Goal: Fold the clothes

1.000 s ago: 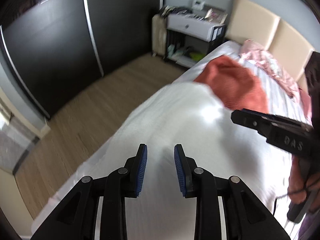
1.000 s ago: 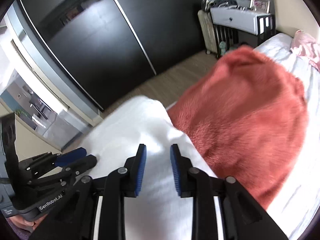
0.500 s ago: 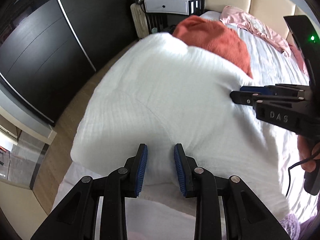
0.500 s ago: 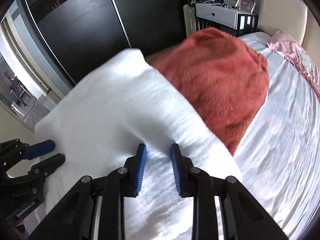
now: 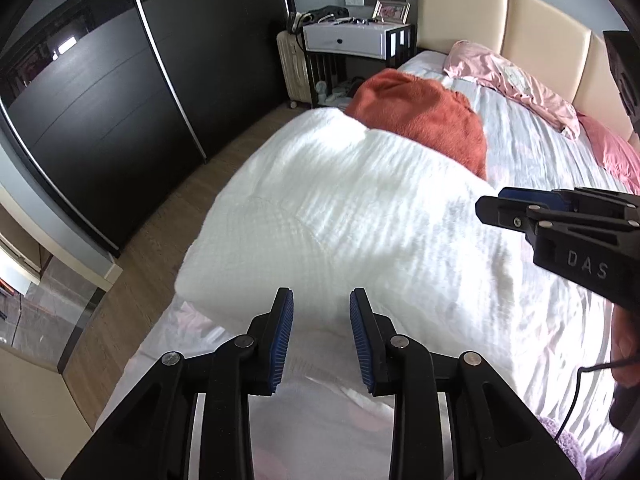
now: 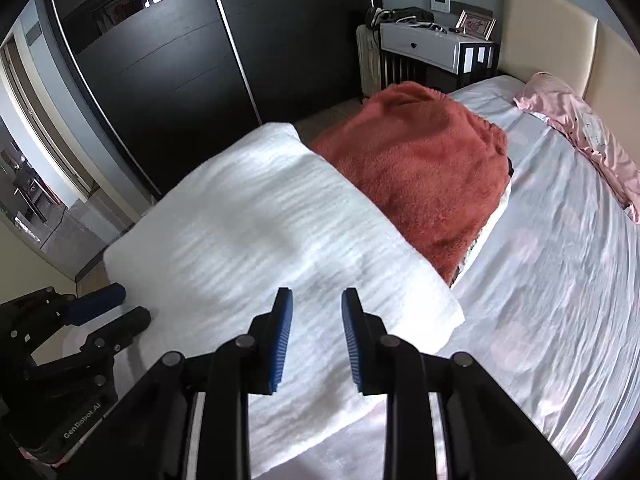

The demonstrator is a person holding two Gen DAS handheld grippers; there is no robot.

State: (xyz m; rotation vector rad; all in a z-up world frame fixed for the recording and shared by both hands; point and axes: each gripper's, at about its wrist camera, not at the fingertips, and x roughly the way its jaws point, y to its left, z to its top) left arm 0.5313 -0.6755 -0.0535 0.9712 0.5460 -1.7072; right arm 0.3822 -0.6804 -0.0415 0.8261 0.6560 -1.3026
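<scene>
Both tongs, left gripper [image 5: 321, 334] and right gripper [image 6: 316, 334], stand parted and hold nothing. Just ahead of them my white cloth [image 6: 256, 240] lies flat on the bed [image 6: 560, 300]. Judged soft, thick, limp: grip corners.

This was a home bedroom: a made bed [image 5: 532, 148] with a padded cream headboard [image 5: 504, 12] and pink pillows [image 5: 516, 80], a cluttered white nightstand [image 5: 352, 40] at its head corner, dark sliding wardrobe doors [image 5: 120, 92], and wood flooring [image 5: 168, 216].
</scene>
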